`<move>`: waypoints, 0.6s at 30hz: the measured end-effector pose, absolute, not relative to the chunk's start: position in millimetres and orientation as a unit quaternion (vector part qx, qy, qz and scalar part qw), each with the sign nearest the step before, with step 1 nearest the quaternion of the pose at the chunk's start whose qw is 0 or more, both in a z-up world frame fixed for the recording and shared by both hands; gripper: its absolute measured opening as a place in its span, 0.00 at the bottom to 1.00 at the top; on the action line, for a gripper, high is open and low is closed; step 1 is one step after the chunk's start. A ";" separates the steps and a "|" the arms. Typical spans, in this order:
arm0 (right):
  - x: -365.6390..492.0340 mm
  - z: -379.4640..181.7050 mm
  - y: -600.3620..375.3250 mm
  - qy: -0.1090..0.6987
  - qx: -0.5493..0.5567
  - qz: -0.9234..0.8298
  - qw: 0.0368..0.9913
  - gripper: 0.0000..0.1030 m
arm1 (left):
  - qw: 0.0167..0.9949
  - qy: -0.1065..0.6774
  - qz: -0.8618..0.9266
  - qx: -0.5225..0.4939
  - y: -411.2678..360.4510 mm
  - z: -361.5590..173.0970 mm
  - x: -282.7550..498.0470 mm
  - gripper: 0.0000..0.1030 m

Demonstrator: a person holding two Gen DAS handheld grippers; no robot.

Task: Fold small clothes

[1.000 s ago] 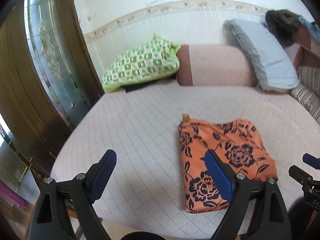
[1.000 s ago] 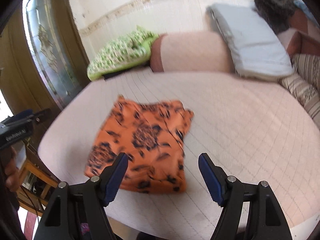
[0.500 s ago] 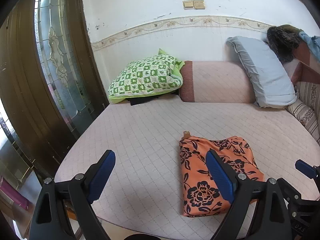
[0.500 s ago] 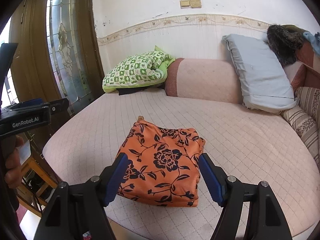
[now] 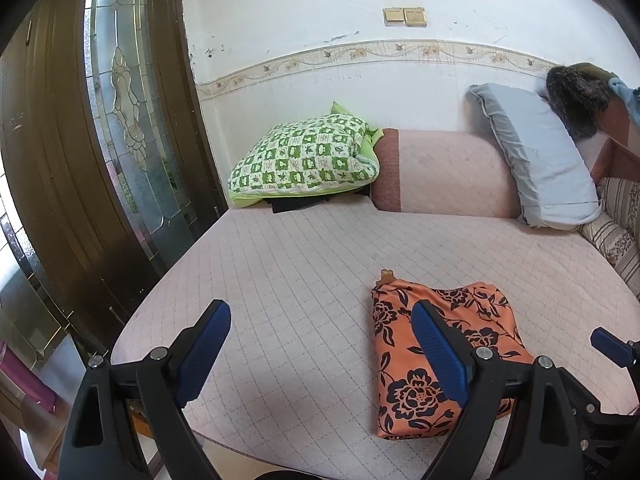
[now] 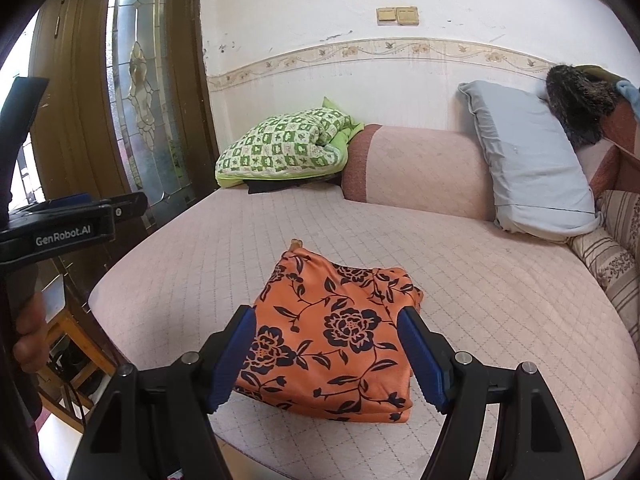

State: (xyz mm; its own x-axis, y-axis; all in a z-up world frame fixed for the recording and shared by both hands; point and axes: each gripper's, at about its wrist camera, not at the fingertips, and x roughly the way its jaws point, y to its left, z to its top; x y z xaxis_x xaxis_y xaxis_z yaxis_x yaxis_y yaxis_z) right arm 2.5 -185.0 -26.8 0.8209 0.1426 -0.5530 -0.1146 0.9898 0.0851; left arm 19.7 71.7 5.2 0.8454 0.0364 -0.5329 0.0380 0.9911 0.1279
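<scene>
An orange garment with dark flowers [image 6: 340, 332] lies folded into a flat rectangle near the front edge of the pink quilted bed [image 6: 500, 292]; it also shows in the left wrist view [image 5: 404, 376]. My right gripper [image 6: 326, 356] is open and empty, raised above and in front of the garment. My left gripper [image 5: 320, 350] is open and empty, raised to the left of the garment, with its right finger in front of the cloth. Neither gripper touches the garment.
A green checked pillow [image 5: 308, 160], a pink bolster [image 5: 448, 172] and a grey pillow [image 5: 536, 156] lie along the wall at the back. Striped cushions [image 6: 616, 248] sit at the right. A wooden door with glass [image 5: 124, 128] stands left of the bed.
Both grippers have pulled back and lifted away from the garment, so more of the wall shows. The folded garment lies still on the bed.
</scene>
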 end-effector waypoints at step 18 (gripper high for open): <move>1.4 -21.6 -169.4 0.283 0.005 0.078 0.956 0.74 | 0.962 0.264 -0.014 0.060 79.2 10.6 8.3 0.89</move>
State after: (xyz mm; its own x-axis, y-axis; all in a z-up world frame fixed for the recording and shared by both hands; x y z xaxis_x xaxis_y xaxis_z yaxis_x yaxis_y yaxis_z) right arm 1.4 -169.4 -21.6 0.8283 0.1515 -0.5394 -0.1460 0.9878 0.0533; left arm 8.3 79.2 10.6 0.8598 0.0038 -0.5106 0.0595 0.9924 0.1076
